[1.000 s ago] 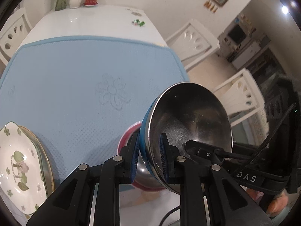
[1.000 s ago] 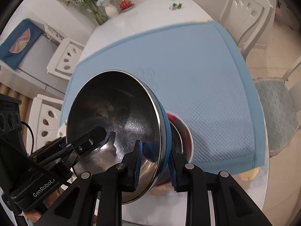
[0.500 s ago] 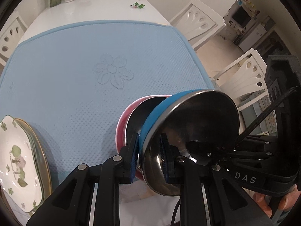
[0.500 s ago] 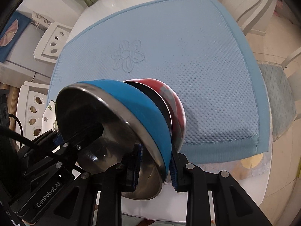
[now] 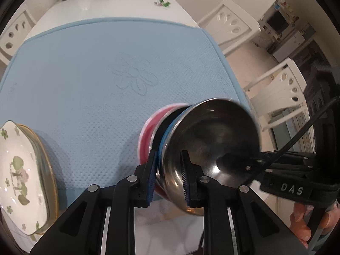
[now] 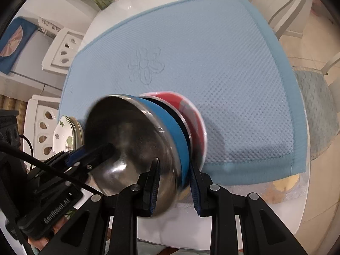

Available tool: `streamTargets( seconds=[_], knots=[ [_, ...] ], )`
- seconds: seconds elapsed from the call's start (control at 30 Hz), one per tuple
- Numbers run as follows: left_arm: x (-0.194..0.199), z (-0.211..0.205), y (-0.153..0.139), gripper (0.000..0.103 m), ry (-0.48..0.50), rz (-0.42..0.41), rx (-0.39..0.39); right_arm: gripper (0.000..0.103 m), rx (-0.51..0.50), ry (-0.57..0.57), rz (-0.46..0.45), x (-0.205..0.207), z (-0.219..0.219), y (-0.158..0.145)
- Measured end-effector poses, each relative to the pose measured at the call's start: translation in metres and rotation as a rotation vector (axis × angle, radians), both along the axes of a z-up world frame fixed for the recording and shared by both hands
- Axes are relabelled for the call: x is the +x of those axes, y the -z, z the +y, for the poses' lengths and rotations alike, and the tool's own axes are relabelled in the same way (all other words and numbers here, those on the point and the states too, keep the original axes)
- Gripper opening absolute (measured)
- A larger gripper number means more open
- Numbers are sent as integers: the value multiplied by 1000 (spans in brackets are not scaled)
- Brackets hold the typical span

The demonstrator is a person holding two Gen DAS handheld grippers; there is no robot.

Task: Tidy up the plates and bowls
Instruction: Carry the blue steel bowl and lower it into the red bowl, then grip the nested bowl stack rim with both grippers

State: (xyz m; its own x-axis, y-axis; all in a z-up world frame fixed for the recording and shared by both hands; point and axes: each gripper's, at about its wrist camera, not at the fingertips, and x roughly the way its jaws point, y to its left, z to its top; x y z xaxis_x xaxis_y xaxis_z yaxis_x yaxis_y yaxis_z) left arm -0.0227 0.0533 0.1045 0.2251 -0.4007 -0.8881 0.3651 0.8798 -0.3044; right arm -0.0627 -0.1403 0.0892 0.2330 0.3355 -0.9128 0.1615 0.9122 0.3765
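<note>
Claws, marked GenRobot.AI and DAS, both pinch the blue-banded steel bowl's rim, left loosening.

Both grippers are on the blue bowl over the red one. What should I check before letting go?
1. Left gripper clamped on the blue bowl rim: ok.
2. Right gripper clamped on the rim's other side: ok.
3. Blue bowl seated level in the red bowl: not ok, it is tilted and a dark gap shows between the rims.
4. Red bowl flat on the blue mat: cannot tell, its base is hidden and blurred.
5. Plate stack apart from the bowls: ok.
</note>
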Motion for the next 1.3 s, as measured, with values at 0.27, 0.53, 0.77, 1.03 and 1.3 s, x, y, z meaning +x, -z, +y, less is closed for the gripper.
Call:
streamTargets(
  seconds=[0.27,0.53,0.77,1.03,1.3],
  knots=[
    [9,21,-5,21,-67,-14,-26,27,28,66,-30,-8,-26,-6],
    [5,13,0,21,-36,3,-19,27,22,43,-28,-6,-18,-5],
    [6,14,-2,21,-37,6,-17,27,44,64,-52,-3,-17,-9],
    [13,22,0,21,-65,30,-46,27,52,69,-56,-1,-19,-11],
    [16,22,0,26,-71,33,-60,27,44,74,-53,2,-23,-13]
  ],
)
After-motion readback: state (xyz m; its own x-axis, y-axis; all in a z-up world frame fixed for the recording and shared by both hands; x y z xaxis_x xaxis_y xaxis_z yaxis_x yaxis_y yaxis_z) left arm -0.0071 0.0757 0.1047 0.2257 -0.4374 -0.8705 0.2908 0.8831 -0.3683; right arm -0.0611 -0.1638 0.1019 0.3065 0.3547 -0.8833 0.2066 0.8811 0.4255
